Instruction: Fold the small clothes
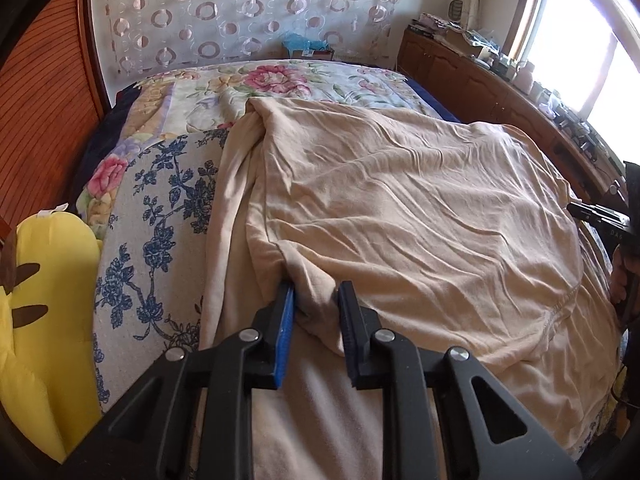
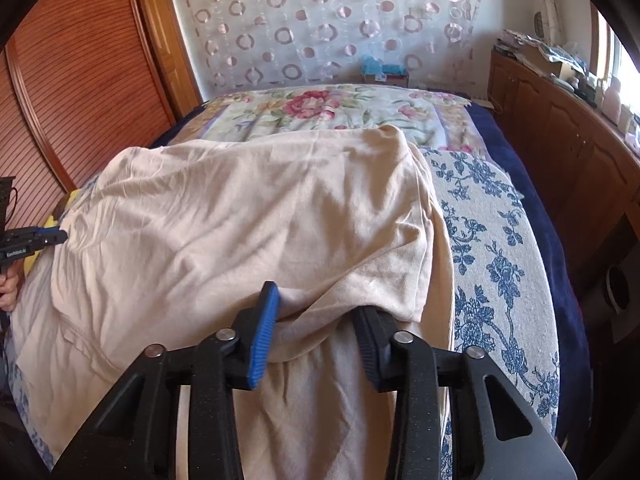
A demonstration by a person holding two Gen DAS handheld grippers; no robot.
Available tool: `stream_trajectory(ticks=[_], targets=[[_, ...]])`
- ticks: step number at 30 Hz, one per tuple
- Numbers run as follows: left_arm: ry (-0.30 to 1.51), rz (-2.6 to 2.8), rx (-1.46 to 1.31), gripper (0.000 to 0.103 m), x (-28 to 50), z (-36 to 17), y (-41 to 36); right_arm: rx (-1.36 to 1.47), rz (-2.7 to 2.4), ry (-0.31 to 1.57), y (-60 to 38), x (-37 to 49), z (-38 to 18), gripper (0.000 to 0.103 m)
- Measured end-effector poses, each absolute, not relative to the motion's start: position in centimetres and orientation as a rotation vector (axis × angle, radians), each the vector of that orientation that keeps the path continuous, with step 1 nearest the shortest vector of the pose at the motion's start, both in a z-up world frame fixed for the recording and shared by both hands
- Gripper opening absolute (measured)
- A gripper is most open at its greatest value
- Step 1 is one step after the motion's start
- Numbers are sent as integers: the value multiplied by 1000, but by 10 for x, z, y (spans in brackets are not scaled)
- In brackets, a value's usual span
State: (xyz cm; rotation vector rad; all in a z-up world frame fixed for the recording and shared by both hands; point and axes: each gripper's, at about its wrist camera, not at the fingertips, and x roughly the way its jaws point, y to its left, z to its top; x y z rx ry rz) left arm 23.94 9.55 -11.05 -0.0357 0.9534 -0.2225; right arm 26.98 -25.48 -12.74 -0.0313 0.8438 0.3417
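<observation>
The wrinkled beige cotton garment (image 1: 400,208) lies across the bed (image 2: 492,216), its long axis running between both grippers. Left hand-held gripper (image 1: 316,304) and right hand-held gripper (image 2: 320,312) each stand partly spread around a bunched near-edge fold — equally near, at opposite ends.

A home bedroom: a wide bed (image 1: 432,100) spread with a pink-flowered quilt (image 1: 280,80) and a blue-and-white floral cover (image 2: 492,240). Behind it hangs a sheer curtain patterned with rings (image 1: 240,12). A reddish slatted wooden wardrobe door (image 2: 80,60) flanks one side, low brown wooden cabinets (image 1: 460,68) piled with clutter beneath a bright window (image 1: 580,52) the other.
</observation>
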Motion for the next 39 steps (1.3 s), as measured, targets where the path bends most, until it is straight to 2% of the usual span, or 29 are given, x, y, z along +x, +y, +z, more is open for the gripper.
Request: stream_trajectory(ticks=[1,2,3,10,18,33,39], targets=[[949,-225,-17,19,238,-110,94,-35,344,846,-254,270,-128,20],[943,-230,-7,4,238,-110,92,-44,354,854,-251,271,-129,5],[935,-239,-2,4,236,-108,89,-60,369,853,-248,269,-128,1],[756,-210,11,3,204,-58,86,-63,393,737,-245,253,-98,1],[681,-200,-3,3,163,-27,94,-47,394,627,-256,220,-53,1],[630,-194,-40,3,61,-16,101,-66,418,568,-278,104,-17,0],[691,-175,-61,3,31,-46,105,-72,424,604,-281,67,-35,0]])
